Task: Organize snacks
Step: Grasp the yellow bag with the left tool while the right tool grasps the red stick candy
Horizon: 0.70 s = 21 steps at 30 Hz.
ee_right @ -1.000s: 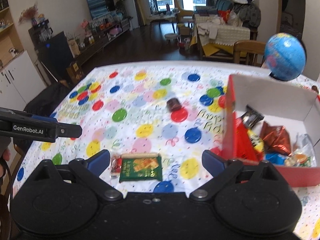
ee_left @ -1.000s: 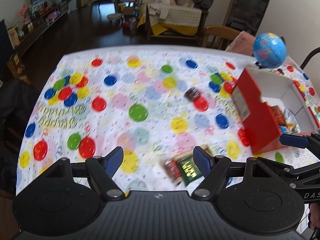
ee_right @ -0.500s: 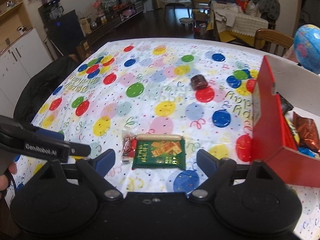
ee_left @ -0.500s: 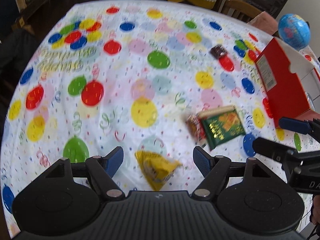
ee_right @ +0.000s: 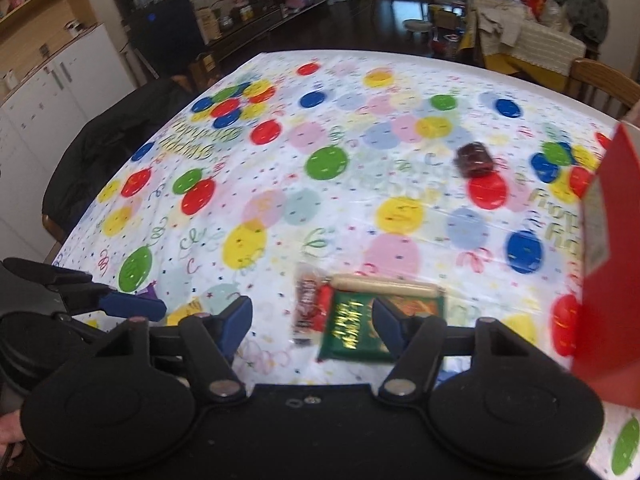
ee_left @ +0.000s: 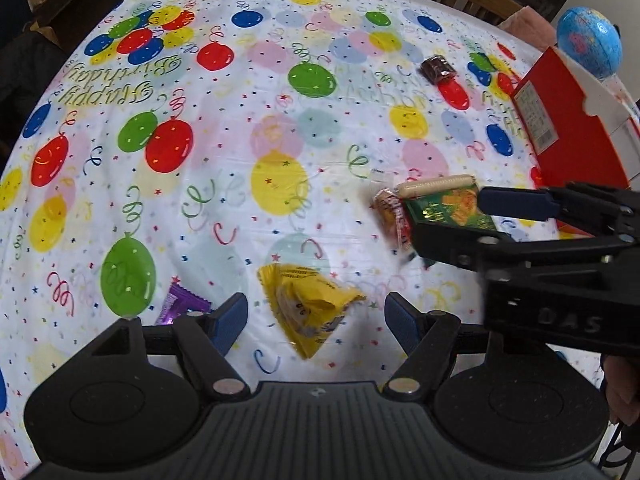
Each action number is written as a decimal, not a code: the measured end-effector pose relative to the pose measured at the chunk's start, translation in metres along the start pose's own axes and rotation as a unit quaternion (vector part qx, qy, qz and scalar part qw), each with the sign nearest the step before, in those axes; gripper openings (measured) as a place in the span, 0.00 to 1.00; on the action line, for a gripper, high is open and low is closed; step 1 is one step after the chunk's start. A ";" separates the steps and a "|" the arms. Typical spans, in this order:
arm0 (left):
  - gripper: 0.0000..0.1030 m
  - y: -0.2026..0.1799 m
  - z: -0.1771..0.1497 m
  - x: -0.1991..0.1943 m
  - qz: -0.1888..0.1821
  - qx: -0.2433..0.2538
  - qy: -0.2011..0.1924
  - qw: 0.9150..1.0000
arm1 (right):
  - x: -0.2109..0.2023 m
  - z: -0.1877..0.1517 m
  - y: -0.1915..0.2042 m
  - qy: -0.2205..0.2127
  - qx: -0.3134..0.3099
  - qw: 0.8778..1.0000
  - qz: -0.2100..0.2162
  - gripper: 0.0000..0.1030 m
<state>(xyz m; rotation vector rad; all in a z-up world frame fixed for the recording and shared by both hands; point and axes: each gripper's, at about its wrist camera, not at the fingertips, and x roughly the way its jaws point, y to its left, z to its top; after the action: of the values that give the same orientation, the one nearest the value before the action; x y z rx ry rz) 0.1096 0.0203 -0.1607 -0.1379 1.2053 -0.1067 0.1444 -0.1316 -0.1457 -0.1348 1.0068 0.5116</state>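
Note:
A yellow snack bag [ee_left: 310, 304] lies on the balloon tablecloth between the open fingers of my left gripper [ee_left: 316, 320]. A purple wrapper [ee_left: 180, 306] lies by its left finger. My right gripper [ee_right: 312, 320] is open over a green packet [ee_right: 352, 330], with a red wrapped snack [ee_right: 308, 304] and a tan sausage stick [ee_right: 384, 282] beside it. The same green packet [ee_left: 448, 208] shows in the left wrist view, partly under the right gripper [ee_left: 472, 220]. A dark brown snack [ee_right: 474, 158] lies farther back. The red box [ee_right: 612, 252] stands at the right.
A blue globe [ee_left: 590, 46] stands behind the red box [ee_left: 568, 136]. A wooden chair [ee_right: 600, 80] is at the table's far side and a dark chair [ee_right: 108, 148] at its left edge. The tablecloth [ee_left: 280, 128] covers the whole table.
Both grippers have dropped lower and come nearer the table's front. The yellow bag now sits between the left fingers, and the right gripper has closed in on the green packet.

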 end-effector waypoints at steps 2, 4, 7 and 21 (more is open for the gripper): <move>0.60 0.002 0.000 0.003 0.007 0.000 0.003 1.000 | 0.010 0.001 0.004 0.005 -0.007 1.000 0.003 0.53; 0.56 0.005 -0.001 0.004 0.009 -0.003 0.003 1.000 | 0.018 0.002 0.006 0.012 -0.008 1.000 0.007 0.50; 0.49 0.008 -0.003 0.003 0.007 -0.004 -0.003 1.000 | 0.027 0.003 0.009 0.019 -0.011 1.000 0.010 0.45; 0.33 0.029 -0.002 -0.004 0.005 -0.024 -0.016 1.000 | 0.047 0.007 0.014 0.031 -0.012 0.999 -0.022 0.21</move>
<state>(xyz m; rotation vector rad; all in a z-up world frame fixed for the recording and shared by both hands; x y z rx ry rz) 0.1070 0.0494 -0.1622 -0.1750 1.1771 -0.0659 0.1631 -0.1005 -0.1792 -0.1952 1.0567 0.4810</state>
